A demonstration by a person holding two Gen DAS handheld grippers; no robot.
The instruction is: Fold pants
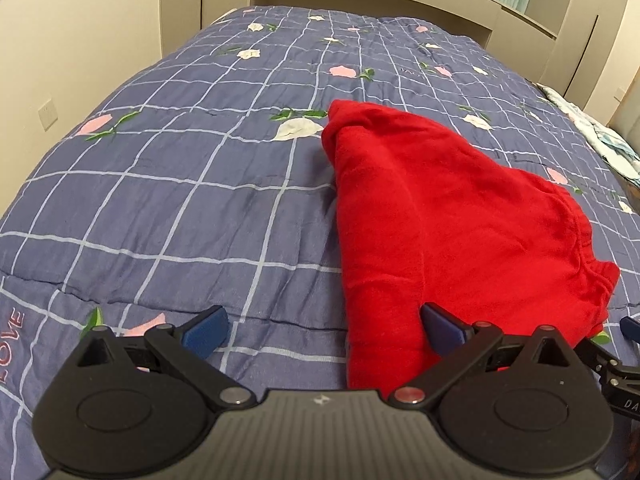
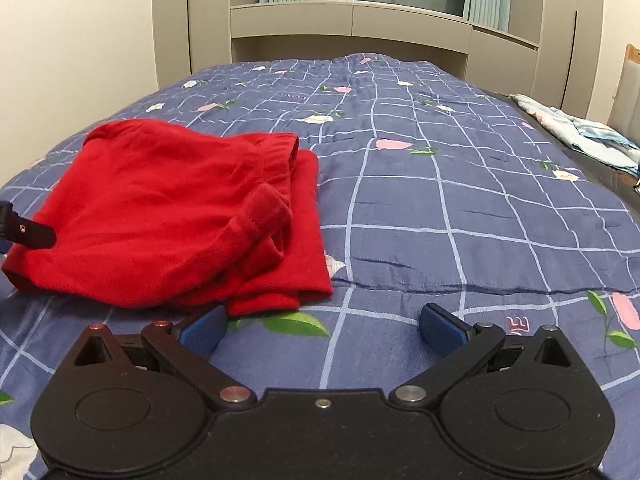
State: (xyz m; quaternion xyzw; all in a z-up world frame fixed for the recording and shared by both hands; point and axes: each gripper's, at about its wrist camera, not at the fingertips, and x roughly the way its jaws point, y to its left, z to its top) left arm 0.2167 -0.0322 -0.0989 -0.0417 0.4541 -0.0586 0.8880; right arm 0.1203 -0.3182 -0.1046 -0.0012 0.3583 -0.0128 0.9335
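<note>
Red pants lie folded in a compact bundle on the blue checked quilt. In the right wrist view the pants sit at the left, their elastic waistband and a cuffed hem on top. My left gripper is open, low over the quilt at the bundle's near edge, its right pad over red cloth and nothing held. My right gripper is open too, just in front of the bundle's near right corner, holding nothing. The left gripper's black finger shows at the right wrist view's left edge, resting by the pants.
The quilt covers a wide bed with much bare room around the pants. A crumpled pale blue cloth lies at the bed's right edge. Beige cabinets and a curtained window stand behind the headboard; a wall runs along the left.
</note>
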